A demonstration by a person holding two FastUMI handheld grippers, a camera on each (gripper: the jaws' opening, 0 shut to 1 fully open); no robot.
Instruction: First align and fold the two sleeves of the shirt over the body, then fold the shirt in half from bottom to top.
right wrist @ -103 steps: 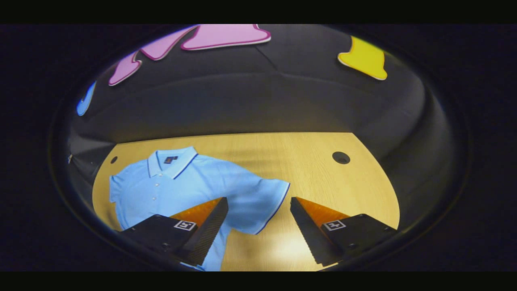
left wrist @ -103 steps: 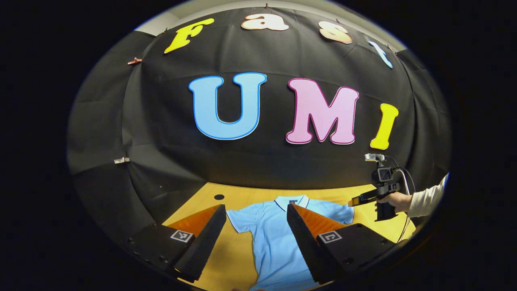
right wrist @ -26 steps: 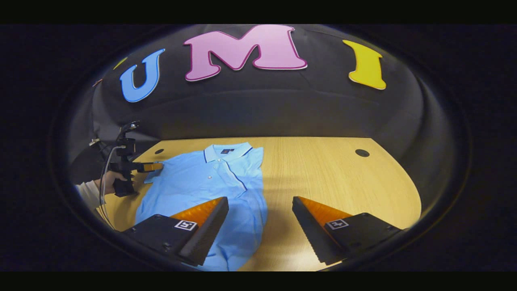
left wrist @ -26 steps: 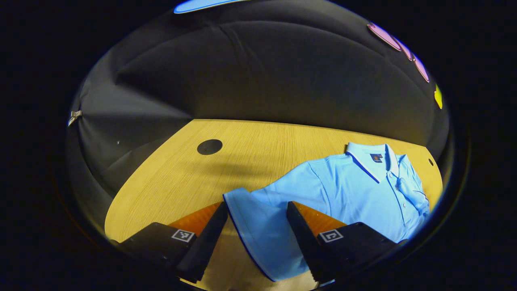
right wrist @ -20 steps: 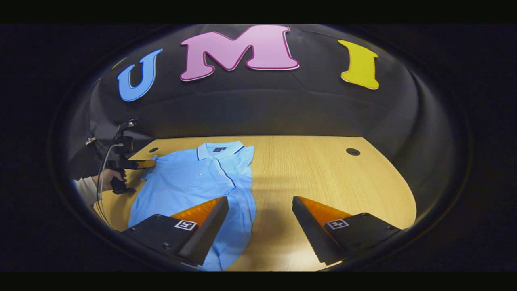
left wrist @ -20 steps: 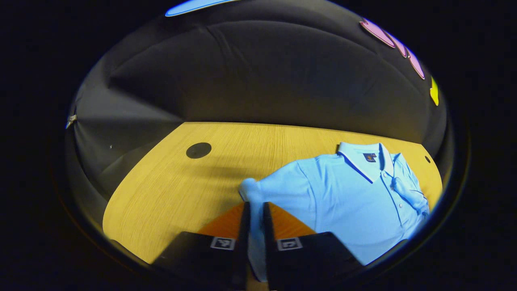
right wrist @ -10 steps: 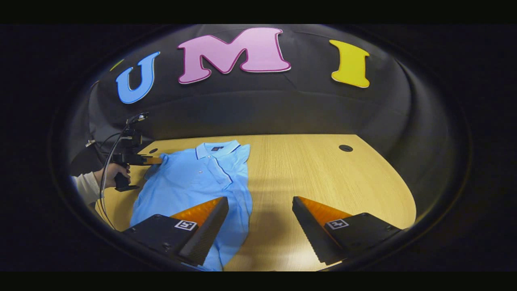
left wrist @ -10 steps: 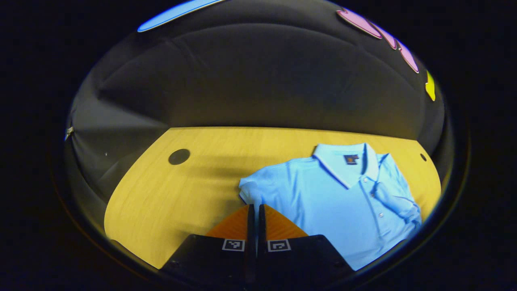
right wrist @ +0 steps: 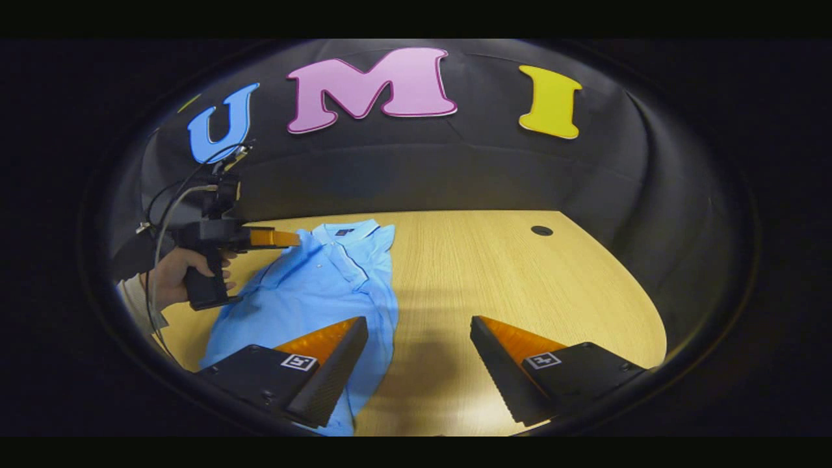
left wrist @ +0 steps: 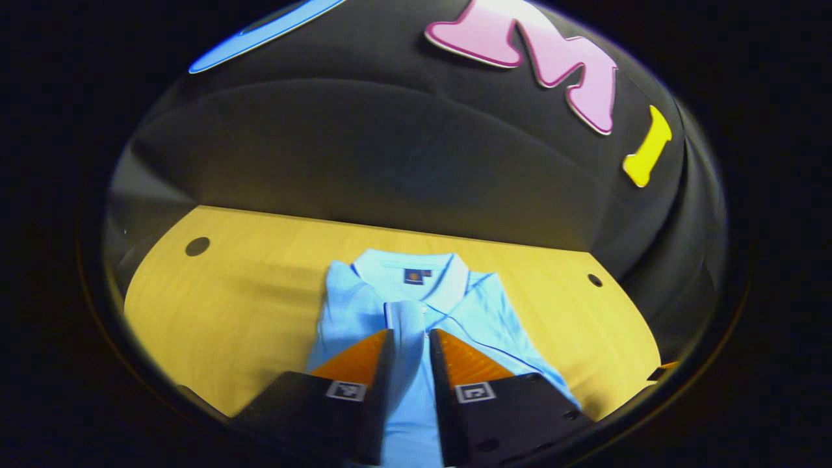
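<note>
We have the shirt [left wrist: 416, 305] lying near the desk's [left wrist: 214, 299] back edge, its right sleeve [right wrist: 380, 260] already folded onto the body. Our left gripper [left wrist: 409, 364] has its jaws pinching the left sleeve [left wrist: 406, 325] over the chest, so that fold looks nearly done. Our right gripper [right wrist: 419, 351] hovers with jaws spread; the bottom-to-top fold remains

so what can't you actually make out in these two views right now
- Shirt hem: left gripper view, hidden under the left gripper.
- Left sleeve grip: the fingers sit close around the cloth; whether they press it is unclear.
- Collar label: too small to read.
- Shirt's near edge: right gripper view, behind the right gripper.
</note>
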